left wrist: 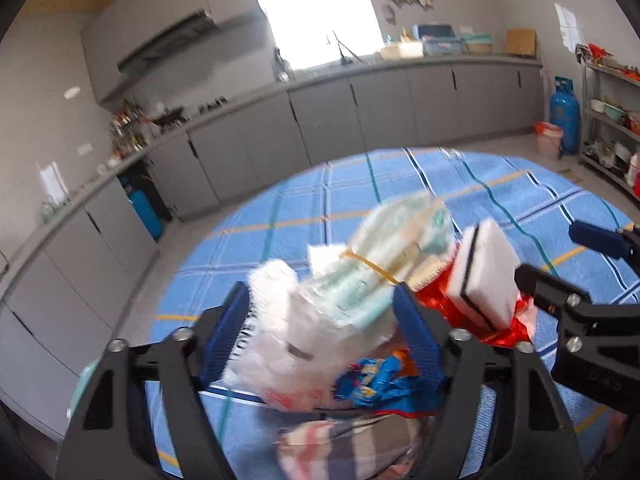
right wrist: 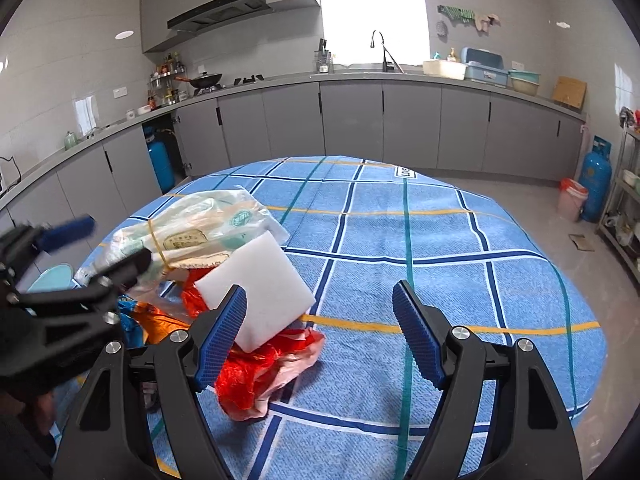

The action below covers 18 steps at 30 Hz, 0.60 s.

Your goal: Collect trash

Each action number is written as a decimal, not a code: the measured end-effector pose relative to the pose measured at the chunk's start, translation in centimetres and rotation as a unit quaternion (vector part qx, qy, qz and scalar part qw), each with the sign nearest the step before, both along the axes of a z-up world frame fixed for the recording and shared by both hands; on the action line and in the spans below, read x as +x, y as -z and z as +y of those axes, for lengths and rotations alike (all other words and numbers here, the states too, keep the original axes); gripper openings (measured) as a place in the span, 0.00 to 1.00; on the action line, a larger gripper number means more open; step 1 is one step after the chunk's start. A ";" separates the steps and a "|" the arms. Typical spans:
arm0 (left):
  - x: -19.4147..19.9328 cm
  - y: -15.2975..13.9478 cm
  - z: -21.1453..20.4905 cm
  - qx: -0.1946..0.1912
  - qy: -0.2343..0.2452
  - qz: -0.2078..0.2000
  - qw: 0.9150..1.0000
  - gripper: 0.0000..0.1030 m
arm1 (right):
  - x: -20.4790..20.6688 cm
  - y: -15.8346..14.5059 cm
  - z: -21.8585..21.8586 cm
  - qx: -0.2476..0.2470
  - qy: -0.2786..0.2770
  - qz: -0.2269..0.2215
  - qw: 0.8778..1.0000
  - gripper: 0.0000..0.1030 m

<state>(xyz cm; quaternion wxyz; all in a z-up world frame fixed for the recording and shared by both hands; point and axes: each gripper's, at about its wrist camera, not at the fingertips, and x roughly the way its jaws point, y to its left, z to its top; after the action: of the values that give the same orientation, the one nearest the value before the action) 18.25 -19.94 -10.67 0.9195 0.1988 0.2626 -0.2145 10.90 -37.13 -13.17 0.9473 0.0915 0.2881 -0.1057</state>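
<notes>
Tabletop (right wrist: 460, 264), blue checked cloth. Trash heap at near left: clear printed bag (right wrist: 192, 232) with yellow band, red bag (right wrist: 256, 376), white sponge block (right wrist: 260, 284) on top. Left tongs (left wrist: 322, 330) released around blurred wrappers; right tongs (right wrist: 320, 336) released, empty.

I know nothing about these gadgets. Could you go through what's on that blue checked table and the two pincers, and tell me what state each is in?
Left gripper: jaws apart, white plastic wrapper between them.
White plastic wrapper: crumpled, blurred.
Right gripper: open, nothing between its pads.
White sponge: tilted, resting on the red bag.
Red bag: crumpled, lying on the tablecloth.
Banded packet: bunched, a yellow rubber band around it.
Tablecloth: spread flat.
</notes>
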 end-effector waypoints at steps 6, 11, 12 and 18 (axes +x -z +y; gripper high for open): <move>-0.5 0.6 -0.4 0.002 0.022 0.008 1.000 0.26 | 0.0 -0.1 0.1 0.001 0.002 0.000 1.000 0.73; -1.6 -1.1 0.7 -0.015 0.015 -0.020 1.000 0.24 | -0.2 -0.4 0.6 -0.002 -0.002 -0.002 1.000 0.73; -1.7 -1.4 0.8 -0.016 0.011 -0.026 0.999 0.24 | -0.1 -0.4 0.7 -0.002 -0.004 -0.002 1.000 0.73; -2.6 -3.5 3.4 -0.030 -0.040 -0.076 0.996 0.24 | 1.0 -0.5 1.6 -0.002 -0.024 0.009 1.000 0.78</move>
<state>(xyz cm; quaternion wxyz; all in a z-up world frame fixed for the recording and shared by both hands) 15.65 -16.52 -7.19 0.9502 0.1767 0.1928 -0.1697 11.85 -35.58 -12.66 0.9471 0.0822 0.2985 -0.0843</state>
